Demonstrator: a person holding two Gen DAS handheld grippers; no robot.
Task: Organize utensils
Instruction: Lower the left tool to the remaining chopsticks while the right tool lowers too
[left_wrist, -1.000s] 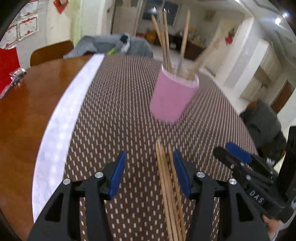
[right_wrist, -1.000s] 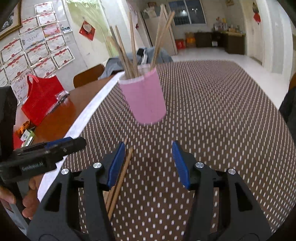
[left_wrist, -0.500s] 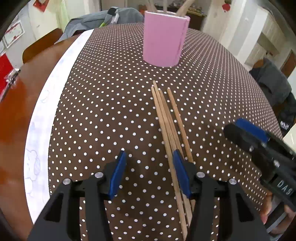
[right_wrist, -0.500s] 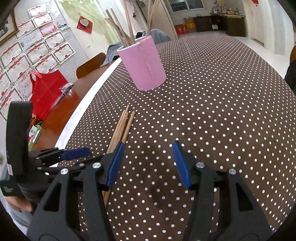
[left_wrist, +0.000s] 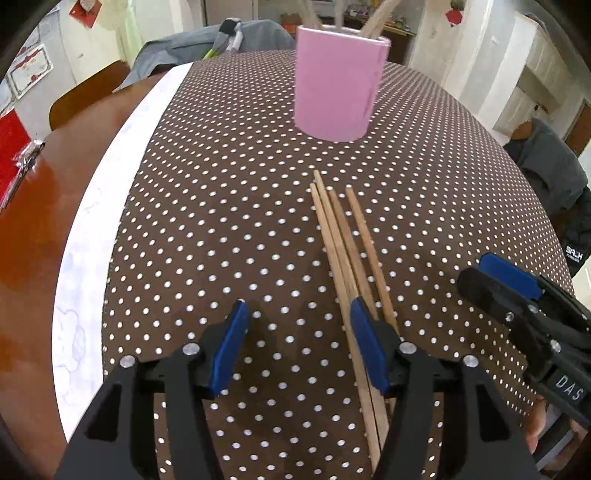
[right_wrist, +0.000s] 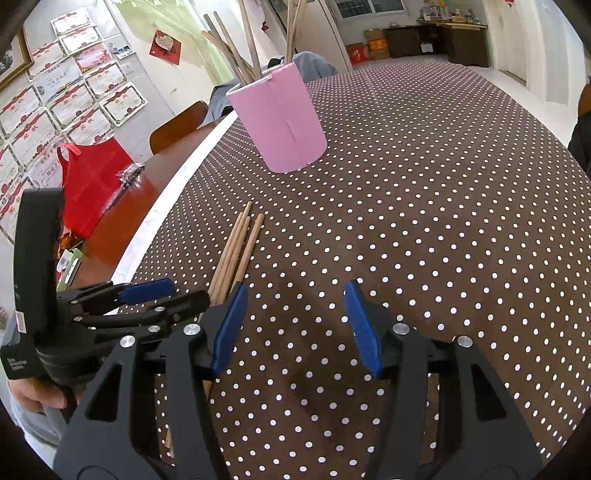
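Left tool (left_wrist: 297, 347): spread wide, empty, low beside chopsticks (left_wrist: 345, 254) for a pickup.
Right tool (right_wrist: 293, 325): spread, empty, waiting.
Chopsticks: flat on table (left_wrist: 207, 206), pointing toward pink cup (left_wrist: 336, 85).

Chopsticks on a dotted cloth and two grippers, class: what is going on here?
A person holds a gripper in each hand over a brown dotted tablecloth. Four loose chopsticks lie side by side in front of a pink cup that already holds several upright. The left gripper hangs open, its right finger over the bundle's near ends. The right gripper is open too, beside the sticks. Neither grips anything.
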